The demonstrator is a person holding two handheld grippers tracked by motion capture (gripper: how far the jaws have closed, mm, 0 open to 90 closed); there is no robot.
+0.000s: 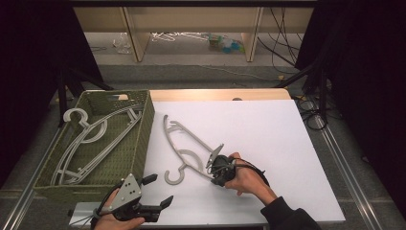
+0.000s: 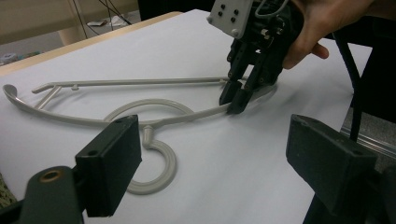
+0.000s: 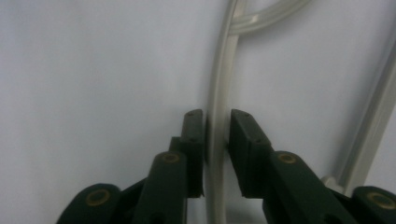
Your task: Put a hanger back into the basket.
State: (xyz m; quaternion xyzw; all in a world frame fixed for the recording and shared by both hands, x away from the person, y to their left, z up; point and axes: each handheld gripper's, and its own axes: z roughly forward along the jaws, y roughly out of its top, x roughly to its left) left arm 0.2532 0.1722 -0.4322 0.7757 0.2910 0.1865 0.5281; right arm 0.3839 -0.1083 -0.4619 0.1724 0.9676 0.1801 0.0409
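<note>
The left tool idles at the near edge of the counter, jaws spread wide and empty. The right tool stands farther in, tipped down onto the grey plastic hanger, which lies flat on the counter. Its jaws straddle the hanger's shoulder arm near one end, narrowed to a slim gap; whether the pads actually press the arm cannot be told. From that grip point the hanger's long axis runs away to the far left, toward the green woven basket. Its hook points back toward the near edge. The right tool is the nearer one.
</note>
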